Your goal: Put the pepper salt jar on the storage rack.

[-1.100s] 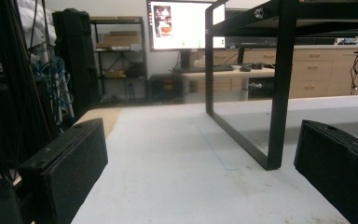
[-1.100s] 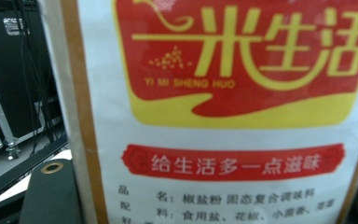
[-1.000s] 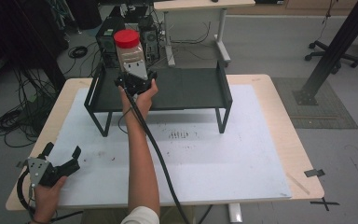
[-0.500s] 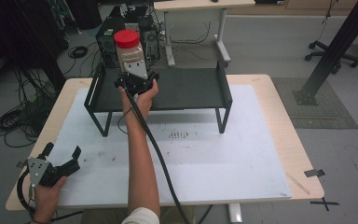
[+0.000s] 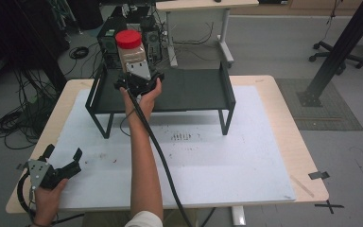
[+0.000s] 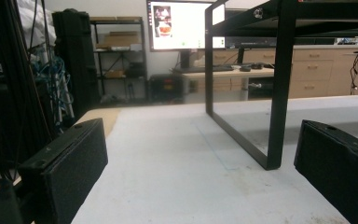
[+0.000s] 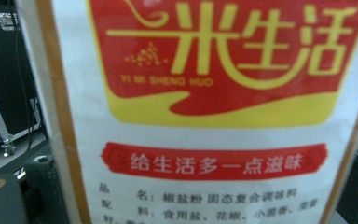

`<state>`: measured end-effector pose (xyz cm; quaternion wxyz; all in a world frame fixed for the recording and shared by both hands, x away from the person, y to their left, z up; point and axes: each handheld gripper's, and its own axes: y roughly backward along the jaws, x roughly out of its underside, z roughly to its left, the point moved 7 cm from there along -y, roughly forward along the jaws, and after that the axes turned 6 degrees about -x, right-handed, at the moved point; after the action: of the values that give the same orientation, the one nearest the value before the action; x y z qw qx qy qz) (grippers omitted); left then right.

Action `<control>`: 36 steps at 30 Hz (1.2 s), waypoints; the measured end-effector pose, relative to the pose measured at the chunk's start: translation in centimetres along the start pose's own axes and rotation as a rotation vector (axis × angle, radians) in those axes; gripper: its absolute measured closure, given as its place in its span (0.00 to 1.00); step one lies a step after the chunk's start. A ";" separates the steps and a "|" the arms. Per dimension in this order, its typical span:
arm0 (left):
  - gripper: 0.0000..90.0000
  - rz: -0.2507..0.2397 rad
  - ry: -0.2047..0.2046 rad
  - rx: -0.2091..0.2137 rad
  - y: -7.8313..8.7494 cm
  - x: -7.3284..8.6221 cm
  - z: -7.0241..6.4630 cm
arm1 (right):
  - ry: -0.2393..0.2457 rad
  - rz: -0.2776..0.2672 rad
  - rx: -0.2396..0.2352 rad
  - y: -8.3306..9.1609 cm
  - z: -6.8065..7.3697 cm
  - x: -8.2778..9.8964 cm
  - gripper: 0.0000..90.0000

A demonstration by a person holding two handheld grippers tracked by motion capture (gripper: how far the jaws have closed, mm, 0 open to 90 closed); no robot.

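the jar point(image 5: 130, 51), clear-walled with a red lid and brown powder inside, stands upright on the left part of the black shelf rack point(image 5: 194, 90), which sits toward the far side of the white mat point(image 5: 246, 156) on the table point(image 5: 302, 137). the right gripper point(image 5: 133, 70) is held up at the jar's near side, and its jaws have just been opening, with the jar between them; in the right gripper view the jar's red and yellow label point(image 7: 228, 60) sits very close, the dark jaws stand at either edge, and whether the pads touch the jar cannot be told. the left gripper point(image 5: 62, 158) rests low at the near left corner of the mat, well apart from the rack, its jaws spread wide with nothing between them; in the left gripper view the pads point(image 6: 70, 172) flank bare mat and a leg of the rack
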<state>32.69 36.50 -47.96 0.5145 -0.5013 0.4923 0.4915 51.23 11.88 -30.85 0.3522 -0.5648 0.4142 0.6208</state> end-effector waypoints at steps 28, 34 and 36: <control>0.03 0.003 -0.006 -0.004 0.0 0.0 0.0 | -0.022 0.002 -0.049 1.6 0.6 -0.9 0.03; 0.03 0.003 -0.006 -0.005 0.0 0.0 0.0 | -0.027 0.009 -0.063 2.0 0.6 -1.0 0.03; 0.03 0.003 -0.006 -0.005 0.0 0.0 0.0 | -0.033 0.010 -0.077 2.3 0.7 -1.1 0.03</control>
<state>32.69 36.51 -47.98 0.5139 -0.5004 0.4904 0.4949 49.02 11.59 -29.51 0.3339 -0.5656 0.3867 0.6473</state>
